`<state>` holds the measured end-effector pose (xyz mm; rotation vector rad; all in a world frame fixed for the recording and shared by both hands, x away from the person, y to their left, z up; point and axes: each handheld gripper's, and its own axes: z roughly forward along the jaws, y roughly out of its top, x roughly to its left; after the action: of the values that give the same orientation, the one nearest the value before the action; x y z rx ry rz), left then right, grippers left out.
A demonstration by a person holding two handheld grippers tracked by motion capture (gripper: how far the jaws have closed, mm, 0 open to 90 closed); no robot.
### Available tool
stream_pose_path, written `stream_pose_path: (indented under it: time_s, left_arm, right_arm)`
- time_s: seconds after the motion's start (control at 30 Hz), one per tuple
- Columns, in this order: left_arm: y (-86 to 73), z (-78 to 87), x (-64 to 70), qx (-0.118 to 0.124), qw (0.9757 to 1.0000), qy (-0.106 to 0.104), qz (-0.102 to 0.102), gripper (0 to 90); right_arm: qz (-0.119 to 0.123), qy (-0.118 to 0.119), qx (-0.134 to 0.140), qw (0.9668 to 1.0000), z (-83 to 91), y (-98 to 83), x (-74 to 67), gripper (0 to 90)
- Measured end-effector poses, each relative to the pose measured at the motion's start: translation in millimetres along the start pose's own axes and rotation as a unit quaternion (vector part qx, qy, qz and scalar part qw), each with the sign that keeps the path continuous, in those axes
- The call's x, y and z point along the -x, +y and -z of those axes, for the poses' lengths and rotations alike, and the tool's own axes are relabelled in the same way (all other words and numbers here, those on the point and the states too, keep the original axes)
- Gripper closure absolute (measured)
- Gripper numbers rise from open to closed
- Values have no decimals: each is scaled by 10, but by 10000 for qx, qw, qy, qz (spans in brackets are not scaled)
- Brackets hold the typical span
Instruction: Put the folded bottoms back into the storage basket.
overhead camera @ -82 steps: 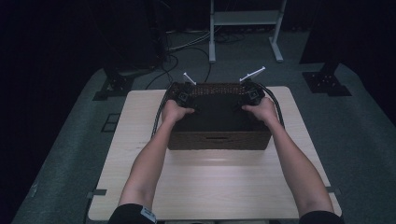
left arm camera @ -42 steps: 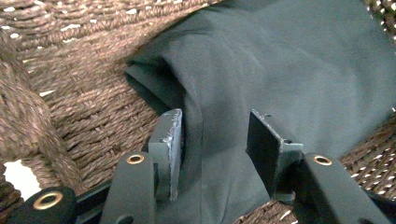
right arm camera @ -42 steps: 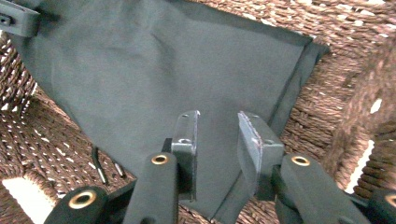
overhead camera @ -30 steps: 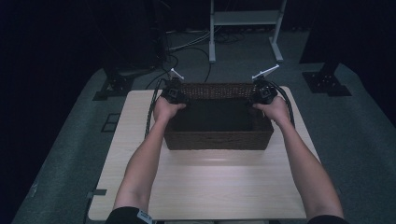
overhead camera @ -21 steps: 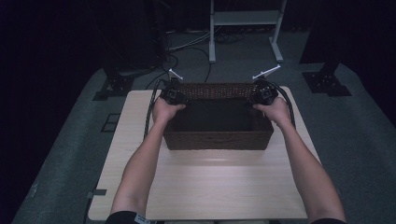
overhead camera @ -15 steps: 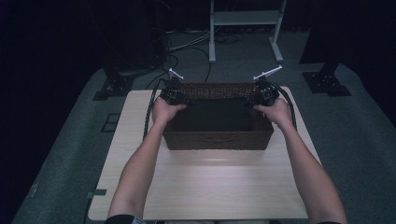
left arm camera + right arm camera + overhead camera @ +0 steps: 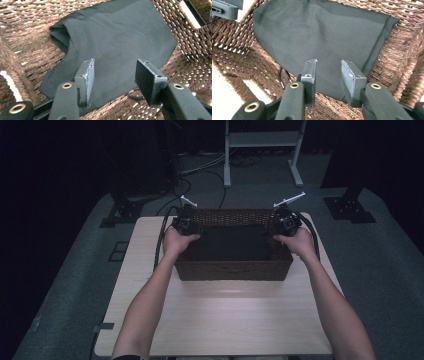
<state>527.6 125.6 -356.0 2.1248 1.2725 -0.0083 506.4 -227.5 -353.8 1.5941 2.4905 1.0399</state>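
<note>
A brown wicker basket (image 7: 232,270) stands on the table with a dark cloth (image 7: 230,245) lying flat in its bottom. My left gripper (image 7: 186,222) is at the basket's far left corner and my right gripper (image 7: 286,222) at its far right corner. In the left gripper view the gripper (image 7: 115,72) hangs over the cloth (image 7: 117,32), jaws apart, nothing between the pads. In the right gripper view the gripper (image 7: 329,75) likewise stands open above the cloth (image 7: 319,32). Both pairs of jaws have just been opening.
The basket sits at the far half of a pale wooden table (image 7: 225,320). A white metal stand (image 7: 260,140) and floor cables lie beyond it, with black stand feet (image 7: 350,207) at either side. A thin black wire loop (image 7: 135,96) lies on the basket floor.
Since the earliest frame both hands have shifted from the basket's middle out toward its far corners. Over the last second little has visibly moved.
</note>
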Motion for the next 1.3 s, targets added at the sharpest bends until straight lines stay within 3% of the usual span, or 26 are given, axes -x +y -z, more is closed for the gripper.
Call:
stream_pose_path:
  time_s: [0.83,1.3]
  left_arm:
    - [-152,226,201,175,9990,-151,-383,420]
    - [-234,290,257,262,9986,-157,-432,391]
  right_arm:
    - [257,-32,135,9996,181,-177,-168,537]
    - [307,-43,207,9993,276,-259,-212,509]
